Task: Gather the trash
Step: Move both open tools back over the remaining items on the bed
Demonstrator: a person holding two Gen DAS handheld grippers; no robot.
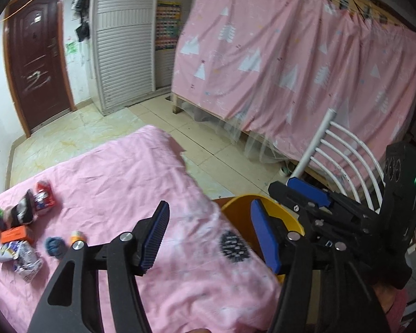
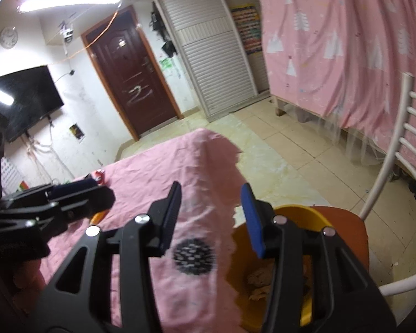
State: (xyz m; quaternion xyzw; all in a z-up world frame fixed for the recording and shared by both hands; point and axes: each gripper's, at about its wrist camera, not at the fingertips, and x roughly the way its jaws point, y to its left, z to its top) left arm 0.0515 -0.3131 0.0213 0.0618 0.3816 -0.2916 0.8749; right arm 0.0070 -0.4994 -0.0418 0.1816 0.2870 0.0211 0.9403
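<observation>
A pile of trash lies at the left of the pink-covered table (image 1: 119,177): a red can (image 1: 44,199), an orange box (image 1: 15,234), crumpled wrappers (image 1: 22,260), a blue ball (image 1: 54,245) and a small orange-capped item (image 1: 77,237). A yellow bin (image 1: 241,208) stands on an orange chair seat (image 2: 346,227) at the table's right edge, with crumpled paper (image 2: 260,280) inside. My left gripper (image 1: 208,236) is open and empty over the table's right part. My right gripper (image 2: 212,219) is open and empty above the table edge and bin; it also shows in the left wrist view (image 1: 305,194).
A white chair back (image 1: 344,161) rises behind the bin. A pink curtain (image 1: 291,55) covers a bunk frame on the right. A brown door (image 2: 133,83), a shuttered cabinet (image 2: 208,44) and a wall TV (image 2: 25,100) stand across the tiled floor (image 2: 291,149).
</observation>
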